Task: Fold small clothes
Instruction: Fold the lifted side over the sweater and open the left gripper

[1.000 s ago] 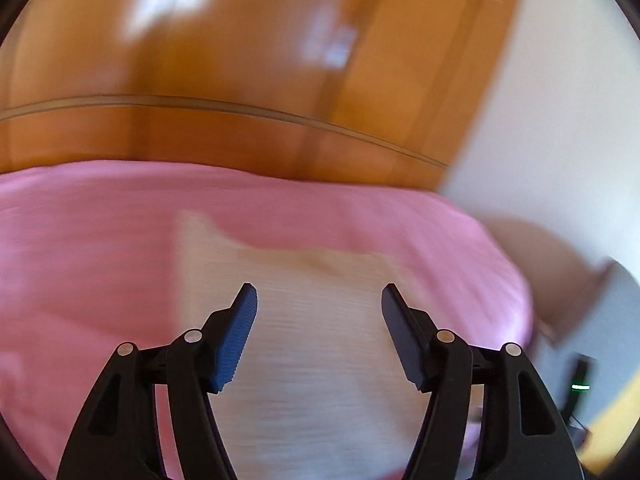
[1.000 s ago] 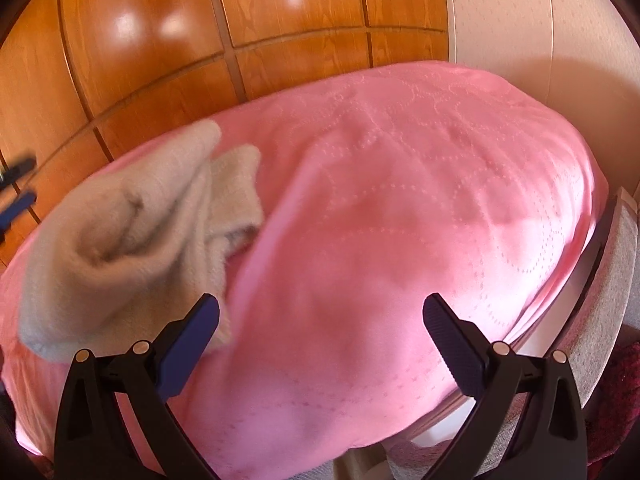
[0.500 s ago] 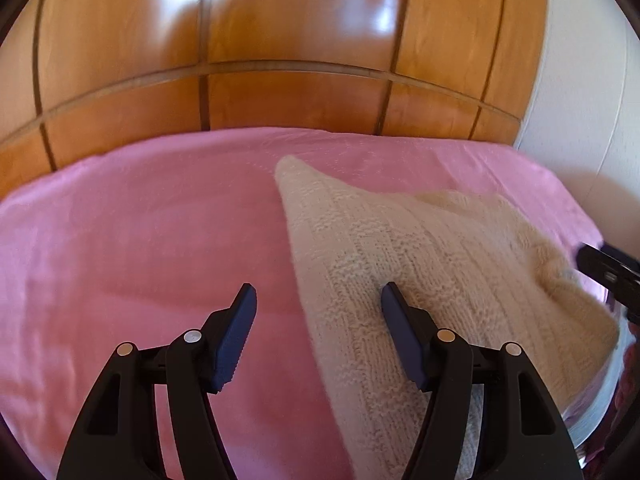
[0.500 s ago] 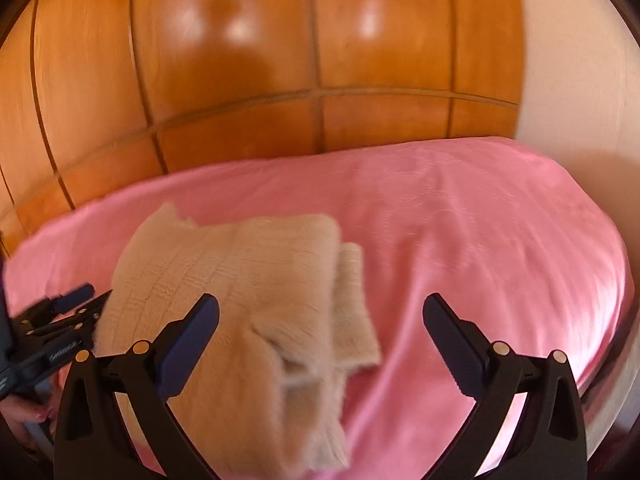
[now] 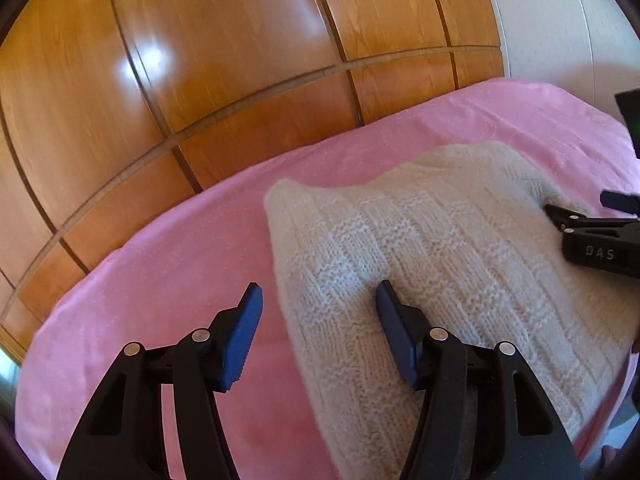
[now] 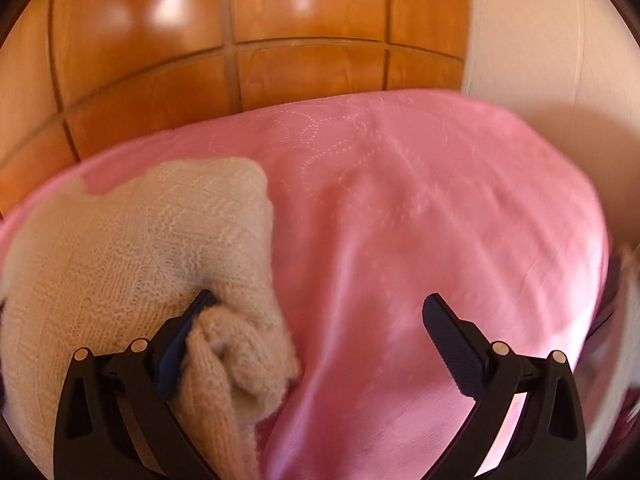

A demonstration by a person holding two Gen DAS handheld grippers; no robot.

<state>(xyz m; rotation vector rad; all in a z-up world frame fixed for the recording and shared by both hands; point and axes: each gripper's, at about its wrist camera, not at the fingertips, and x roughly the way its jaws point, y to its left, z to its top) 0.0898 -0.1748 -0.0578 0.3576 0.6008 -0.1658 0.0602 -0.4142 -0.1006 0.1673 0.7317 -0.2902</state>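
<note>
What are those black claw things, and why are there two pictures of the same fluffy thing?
They are two grabbing tools, one in each of a person's hands, each carrying a camera, so you get two views. One picture looks along the left gripper, whose jaws have just been closing around the edge of a cream knitted garment. The other looks along the right gripper, open, one finger tucked against the knit. The garment lies on a pink bedspread. Nothing is gripped yet.

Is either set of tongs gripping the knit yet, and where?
Neither grips. Left tongs straddle the cream knit's left edge, closing; right tongs stand open at its bunched corner.
</note>
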